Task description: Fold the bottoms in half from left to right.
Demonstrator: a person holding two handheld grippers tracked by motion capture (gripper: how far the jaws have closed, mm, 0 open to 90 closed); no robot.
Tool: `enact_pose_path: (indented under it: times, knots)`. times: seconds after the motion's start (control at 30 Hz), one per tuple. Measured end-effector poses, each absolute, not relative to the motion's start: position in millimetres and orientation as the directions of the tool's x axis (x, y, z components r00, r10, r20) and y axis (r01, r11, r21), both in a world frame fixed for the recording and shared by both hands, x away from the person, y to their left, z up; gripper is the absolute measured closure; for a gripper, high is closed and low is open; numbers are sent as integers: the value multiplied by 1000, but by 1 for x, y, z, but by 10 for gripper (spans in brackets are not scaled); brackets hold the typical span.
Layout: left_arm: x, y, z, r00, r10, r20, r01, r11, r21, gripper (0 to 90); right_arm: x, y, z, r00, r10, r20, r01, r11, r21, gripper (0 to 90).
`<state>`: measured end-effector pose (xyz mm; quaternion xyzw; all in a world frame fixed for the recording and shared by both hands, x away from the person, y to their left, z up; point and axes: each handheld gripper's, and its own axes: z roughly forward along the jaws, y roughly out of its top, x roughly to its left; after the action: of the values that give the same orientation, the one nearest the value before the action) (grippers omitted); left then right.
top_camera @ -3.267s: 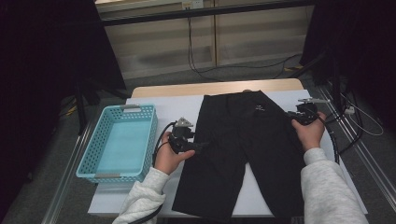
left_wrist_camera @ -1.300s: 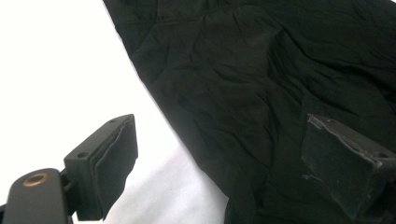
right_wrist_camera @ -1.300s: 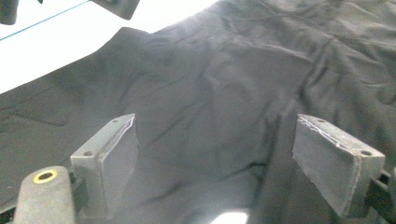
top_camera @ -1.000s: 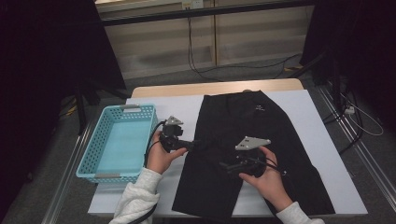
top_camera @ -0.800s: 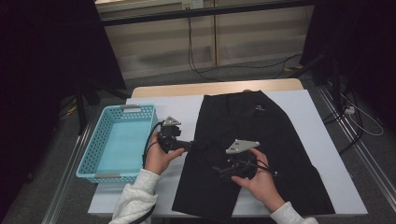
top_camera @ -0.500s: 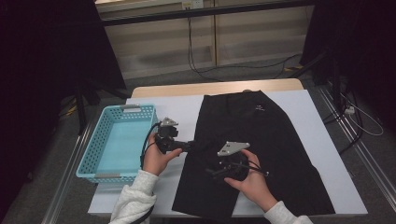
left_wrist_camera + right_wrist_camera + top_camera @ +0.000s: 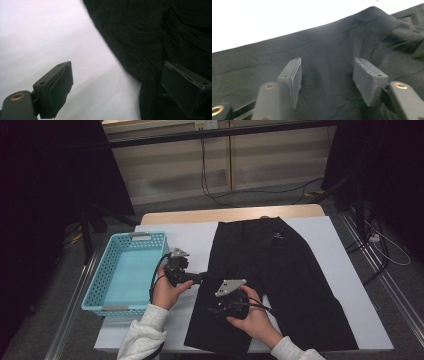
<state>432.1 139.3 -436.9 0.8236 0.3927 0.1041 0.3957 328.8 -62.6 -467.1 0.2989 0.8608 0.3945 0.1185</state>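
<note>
Black shorts (image 7: 280, 270) lie flat on the white table (image 7: 350, 270), waistband at the far side and legs toward me. My left gripper (image 7: 202, 278) points right at the shorts' left edge. Its jaws are open (image 7: 117, 75), one fingertip (image 7: 60, 75) over the bare table and the other over the black cloth (image 7: 155, 30), so the cloth's edge runs between them. My right gripper (image 7: 214, 310) points left, low over the left leg. Its jaws (image 7: 327, 67) have just been closing and stand half apart above the cloth (image 7: 327, 45), with nothing pinched.
A light blue plastic basket (image 7: 135, 235) stands at the table's left side, close to my left hand. Bare white table lies right of the shorts. Cables run over the floor behind and to the right of the table.
My right hand has come from the shorts' right side across to the left leg, sinking a little, and its jaws have narrowed. The left gripper has hardly moved.
</note>
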Motion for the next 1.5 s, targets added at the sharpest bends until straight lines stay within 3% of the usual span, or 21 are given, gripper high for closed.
enact_pose_path:
  times: [0.1, 0.2, 0.77, 1.03, 1.1, 1.17, 1.2, 1.33, 1.5]
  knots:
    - [431, 139, -437, 674, 727, -129, 558, -387, 734, 109, 330, -66, -466, -796, 604, 40, 422, 506, 752, 758]
    - [431, 138, -436, 685, 718, -124, 551, -400, 732, 109, 332, -70, -467, -792, 605, 85, 449, 483, 751, 881]
    - [436, 132, -439, 665, 729, -162, 574, -360, 736, 117, 326, -101, -462, -792, 592, 152, 489, 463, 739, 900]
    - [437, 122, -444, 670, 716, -196, 591, -356, 724, 169, 324, -105, -459, -796, 585, 155, 473, 442, 762, 900]
    - [436, 122, -444, 671, 715, -195, 591, -357, 724, 167, 324, -104, -460, -796, 582, 163, 479, 442, 759, 869]
    - [433, 123, -443, 676, 711, -192, 586, -363, 724, 156, 325, -105, -462, -790, 586, 179, 493, 435, 753, 698]
    - [431, 124, -443, 678, 708, -198, 588, -361, 723, 149, 325, -105, -461, -782, 606, 148, 482, 437, 759, 660]
    - [420, 126, -443, 681, 707, -189, 590, -377, 714, 139, 330, -116, -452, -760, 634, 147, 491, 410, 769, 641]
    - [401, 126, -448, 696, 697, -173, 581, -405, 706, 129, 344, -131, -443, -686, 719, 112, 503, 358, 787, 429]
